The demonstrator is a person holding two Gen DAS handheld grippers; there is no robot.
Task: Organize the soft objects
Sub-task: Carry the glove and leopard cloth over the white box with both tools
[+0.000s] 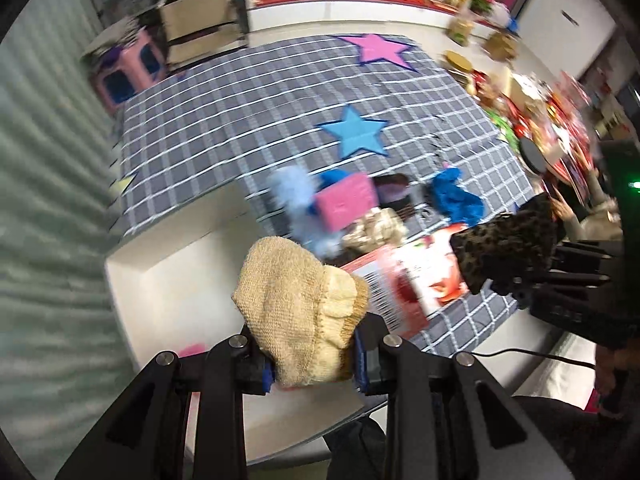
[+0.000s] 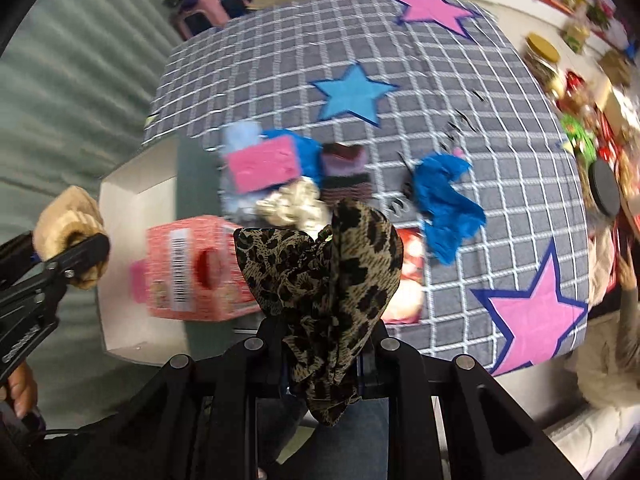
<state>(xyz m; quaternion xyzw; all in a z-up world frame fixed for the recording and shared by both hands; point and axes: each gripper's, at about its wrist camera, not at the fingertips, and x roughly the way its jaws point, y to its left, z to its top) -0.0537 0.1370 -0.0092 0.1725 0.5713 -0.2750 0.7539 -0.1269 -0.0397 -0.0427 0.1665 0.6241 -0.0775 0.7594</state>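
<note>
My left gripper [image 1: 314, 364] is shut on a beige knitted cloth [image 1: 296, 308], held above a white box [image 1: 176, 280]. It also shows at the left of the right wrist view [image 2: 70, 236]. My right gripper [image 2: 320, 360] is shut on a leopard-print cloth [image 2: 328, 280], also visible in the left wrist view [image 1: 508, 248]. On the grey checked mat [image 2: 440, 80] lies a pile: a pink sponge [image 2: 262, 164], a light blue fluffy piece [image 1: 292, 192], a crumpled cream cloth [image 2: 294, 202], a dark striped cloth [image 2: 344, 172] and a blue cloth [image 2: 448, 204].
A pink printed carton [image 2: 192, 268] lies between the white box and the pile. A pink item [image 1: 192, 350] lies inside the box. Jars, packets and a black round disc [image 2: 604, 192] crowd the right edge. A pink stool [image 1: 128, 68] stands at the far left.
</note>
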